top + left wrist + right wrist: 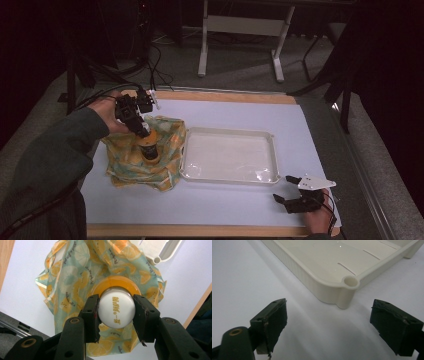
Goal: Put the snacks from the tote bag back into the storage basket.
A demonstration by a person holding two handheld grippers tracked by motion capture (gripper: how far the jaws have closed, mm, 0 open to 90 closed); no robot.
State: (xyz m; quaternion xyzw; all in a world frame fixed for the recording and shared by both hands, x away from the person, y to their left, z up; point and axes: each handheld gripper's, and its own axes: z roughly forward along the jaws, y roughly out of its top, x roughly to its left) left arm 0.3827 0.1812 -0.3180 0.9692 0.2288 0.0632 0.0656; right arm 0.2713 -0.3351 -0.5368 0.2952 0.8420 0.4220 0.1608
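Black jaws of our left tool (116, 312) press on either side of the white cap of an orange bottle (116, 307), gripping it from above; the bottle stands upright, or nearly so, over the middle of a lemon-print cloth (72, 282) spread on the desk (225, 205), and we cannot tell whether its base is touching the cloth or just off it. We judge the pick as done, or nearly so, and the carry as not yet begun. Just beside the cloth lies a cream tray (272, 150) with nothing in it, which looks the likely place for the bottle. Our right tool (337, 325) rests near the tray's corner (350, 282) with its jaws wide apart and nothing between them.
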